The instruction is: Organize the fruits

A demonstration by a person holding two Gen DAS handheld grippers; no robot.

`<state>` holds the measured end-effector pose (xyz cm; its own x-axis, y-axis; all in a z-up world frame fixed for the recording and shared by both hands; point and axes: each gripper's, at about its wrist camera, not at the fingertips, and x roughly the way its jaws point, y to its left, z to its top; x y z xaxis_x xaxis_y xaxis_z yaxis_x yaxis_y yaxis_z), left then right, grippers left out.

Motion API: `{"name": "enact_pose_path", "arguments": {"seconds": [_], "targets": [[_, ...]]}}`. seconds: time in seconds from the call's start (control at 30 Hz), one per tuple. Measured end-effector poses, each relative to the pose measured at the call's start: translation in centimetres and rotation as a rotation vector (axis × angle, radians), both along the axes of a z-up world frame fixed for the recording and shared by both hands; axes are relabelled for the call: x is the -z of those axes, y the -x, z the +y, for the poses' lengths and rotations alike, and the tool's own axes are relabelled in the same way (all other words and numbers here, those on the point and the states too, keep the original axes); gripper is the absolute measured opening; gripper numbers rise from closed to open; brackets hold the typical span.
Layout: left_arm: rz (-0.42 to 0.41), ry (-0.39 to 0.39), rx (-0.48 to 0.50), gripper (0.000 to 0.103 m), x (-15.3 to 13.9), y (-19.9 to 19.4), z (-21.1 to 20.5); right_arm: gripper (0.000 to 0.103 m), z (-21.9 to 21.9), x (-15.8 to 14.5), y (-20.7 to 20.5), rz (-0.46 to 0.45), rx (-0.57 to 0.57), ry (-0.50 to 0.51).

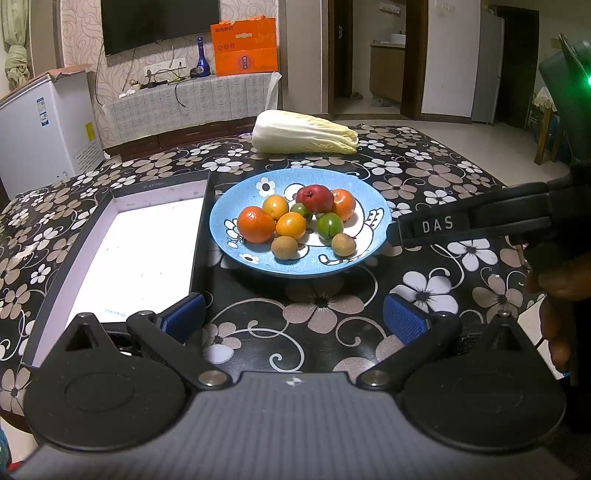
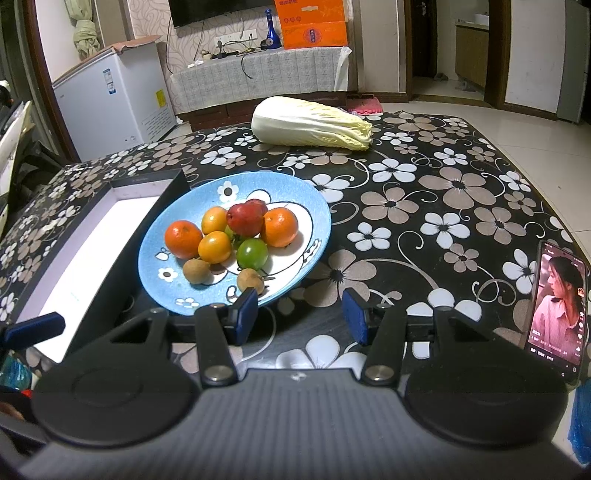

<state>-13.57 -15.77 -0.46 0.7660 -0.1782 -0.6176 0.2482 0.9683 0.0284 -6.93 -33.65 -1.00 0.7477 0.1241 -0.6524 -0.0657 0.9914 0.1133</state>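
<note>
Blue plate (image 2: 317,221) of fruits (image 2: 236,236) is butted against the box tray (image 2: 92,236) at 9 o'clock; bare tablecloth (image 2: 424,206) lies at 3 o'clock. Left gripper (image 1: 295,319) and right gripper (image 2: 299,314) are held angled downward, jaws apart, empty.

A lived-in home is shown, a living room with a kitchen seen through a doorway (image 1: 388,55). A wall-mounted television (image 1: 159,22) is hung above a cloth-covered cabinet (image 1: 192,99) strewn with cables, a blue bottle (image 1: 200,59) and an orange gift box (image 1: 245,46). A white chest freezer (image 1: 40,125) is set against the wall. The counter (image 2: 424,192) is covered with a floral cloth, and a napa cabbage (image 2: 310,123) is laid near its far edge.
</note>
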Motion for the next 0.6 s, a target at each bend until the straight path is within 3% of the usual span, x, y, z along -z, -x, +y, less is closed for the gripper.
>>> {"name": "enact_pose_path", "arguments": {"seconds": [0.6], "targets": [[-0.001, 0.005, -0.002, 0.103, 0.02, -0.09, 0.06, 0.053, -0.25, -0.3, 0.03, -0.009, 0.01, -0.004]]}}
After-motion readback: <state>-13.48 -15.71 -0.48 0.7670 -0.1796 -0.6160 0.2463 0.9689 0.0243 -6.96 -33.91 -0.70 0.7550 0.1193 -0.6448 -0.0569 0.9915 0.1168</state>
